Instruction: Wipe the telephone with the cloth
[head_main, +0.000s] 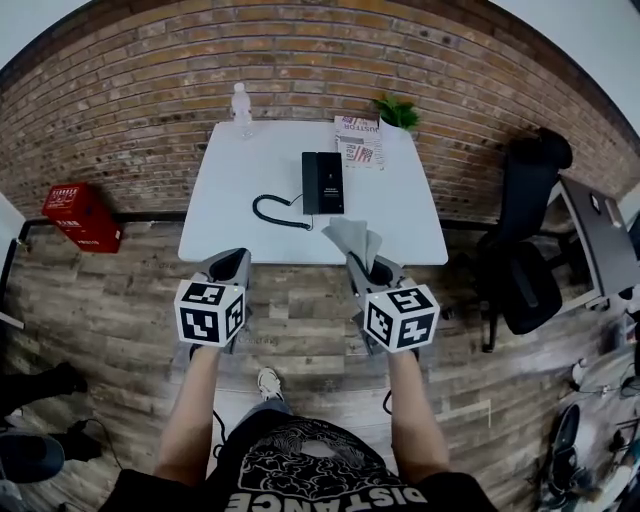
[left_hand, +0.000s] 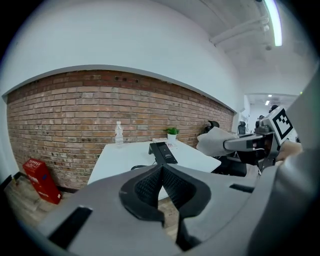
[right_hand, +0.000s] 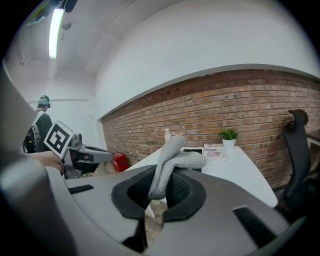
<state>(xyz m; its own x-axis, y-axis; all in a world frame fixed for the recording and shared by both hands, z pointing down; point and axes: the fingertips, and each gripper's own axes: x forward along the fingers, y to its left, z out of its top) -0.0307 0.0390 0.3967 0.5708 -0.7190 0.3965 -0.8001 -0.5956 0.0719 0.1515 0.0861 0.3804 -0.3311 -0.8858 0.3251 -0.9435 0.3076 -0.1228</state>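
Observation:
A black telephone (head_main: 322, 183) lies flat on the white table (head_main: 230, 190), its coiled cord (head_main: 275, 212) trailing to the left. Both grippers hover over the floor, short of the table's near edge. My right gripper (head_main: 372, 270) is shut on a grey cloth (head_main: 355, 240), which sticks up from the jaws and folds over toward the table. In the right gripper view the cloth (right_hand: 172, 160) hides part of the telephone (right_hand: 194, 150). My left gripper (head_main: 232, 268) is shut with nothing in it. The telephone (left_hand: 162, 151) is seen beyond its closed pads in the left gripper view.
At the table's far edge stand a water bottle (head_main: 240, 105), a small potted plant (head_main: 398, 112) and a magazine (head_main: 359, 140), against a brick wall. A black office chair (head_main: 525, 260) and a second desk (head_main: 600, 235) are at the right, a red box (head_main: 82, 215) on the floor at left.

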